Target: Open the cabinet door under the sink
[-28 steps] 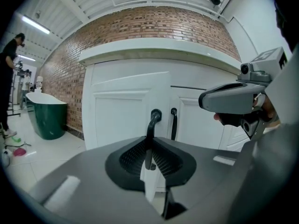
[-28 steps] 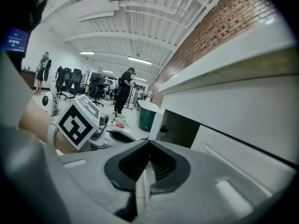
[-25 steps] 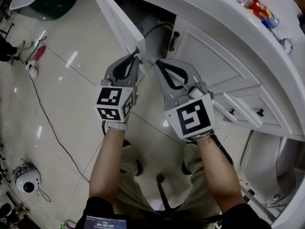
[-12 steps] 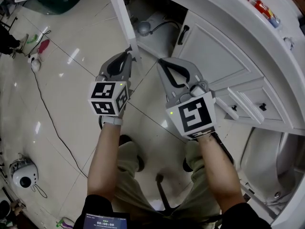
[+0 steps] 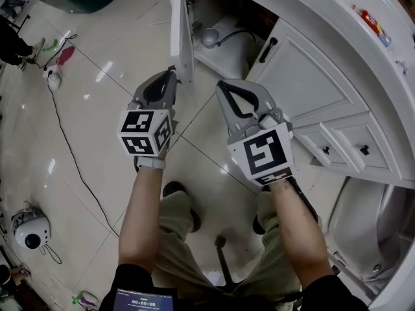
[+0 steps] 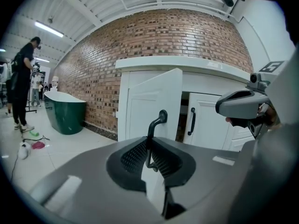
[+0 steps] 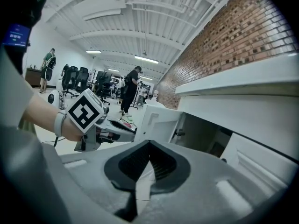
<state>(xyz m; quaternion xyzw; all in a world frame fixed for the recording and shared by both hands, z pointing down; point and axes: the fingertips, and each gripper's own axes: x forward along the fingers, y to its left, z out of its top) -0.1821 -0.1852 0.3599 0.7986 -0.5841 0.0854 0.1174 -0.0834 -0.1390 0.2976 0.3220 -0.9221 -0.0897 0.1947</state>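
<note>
Far left, a dark green bathtub [image 6: 65, 116] sits against the brick wall [image 6: 163, 36], and a person in black [image 6: 21, 80] stands beside it on the glossy tiled floor [image 5: 97, 115]. A black cable [image 5: 72, 167] snakes across those tiles, with a pink item [image 5: 65, 55] lying near its far end. Near left, a round white device [image 5: 29, 232] rests on the floor. Up on the countertop [image 5: 324, 24], far right, there's a red bottle [image 5: 367, 19]. Below, two drawers [image 5: 347, 138] with black knobs are both shut. Deep in the room are office chairs [image 7: 75, 80] and another person [image 7: 131, 93] under strip lights [image 7: 147, 59].
</note>
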